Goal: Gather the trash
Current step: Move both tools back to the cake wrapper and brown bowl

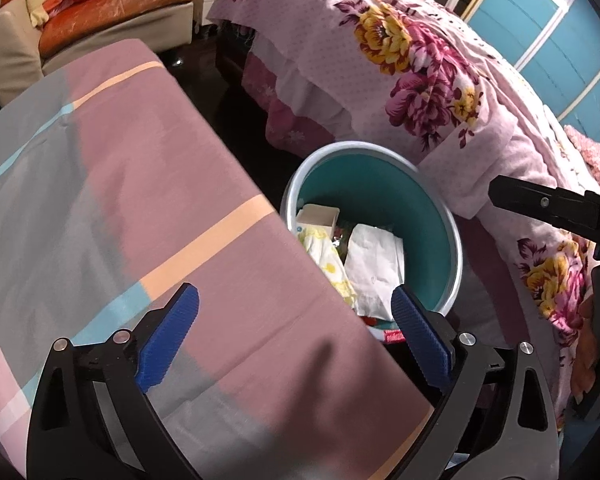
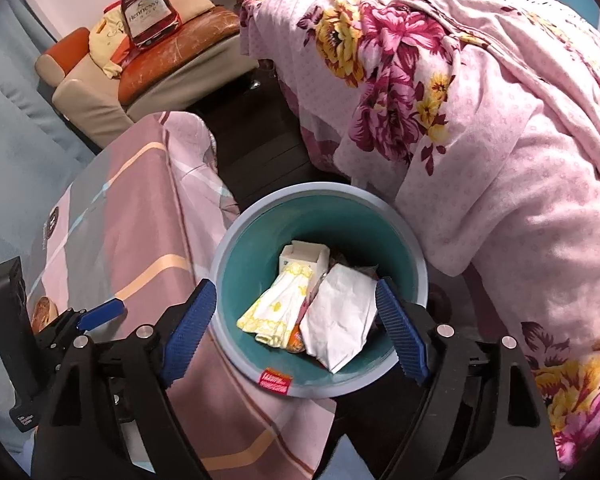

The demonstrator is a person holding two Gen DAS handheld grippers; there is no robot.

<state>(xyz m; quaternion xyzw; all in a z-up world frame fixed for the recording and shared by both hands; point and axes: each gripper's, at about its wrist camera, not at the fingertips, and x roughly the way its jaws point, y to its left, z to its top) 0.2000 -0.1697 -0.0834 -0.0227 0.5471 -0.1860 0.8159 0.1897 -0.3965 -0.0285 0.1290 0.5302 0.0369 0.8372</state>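
Observation:
A round trash bin (image 2: 256, 216) with a teal inside and a grey rim stands on the dark floor between the table and the bed; it also shows in the left wrist view (image 1: 432, 200). Inside lie a white crumpled paper (image 2: 340, 316), a yellow-patterned wrapper (image 2: 280, 308) and a small white box (image 2: 304, 256). My right gripper (image 2: 294, 322) is open and empty, directly above the bin. My left gripper (image 1: 296, 328) is open and empty over the table's edge, beside the bin. The right gripper's black body (image 1: 552, 208) shows in the left wrist view.
A table under a pink, grey and orange cloth (image 1: 120, 200) is left of the bin. A bed with a pink floral blanket (image 2: 480, 120) is on the right. An orange and beige sofa (image 2: 160, 68) with a large bottle-shaped item (image 2: 148, 12) stands at the back.

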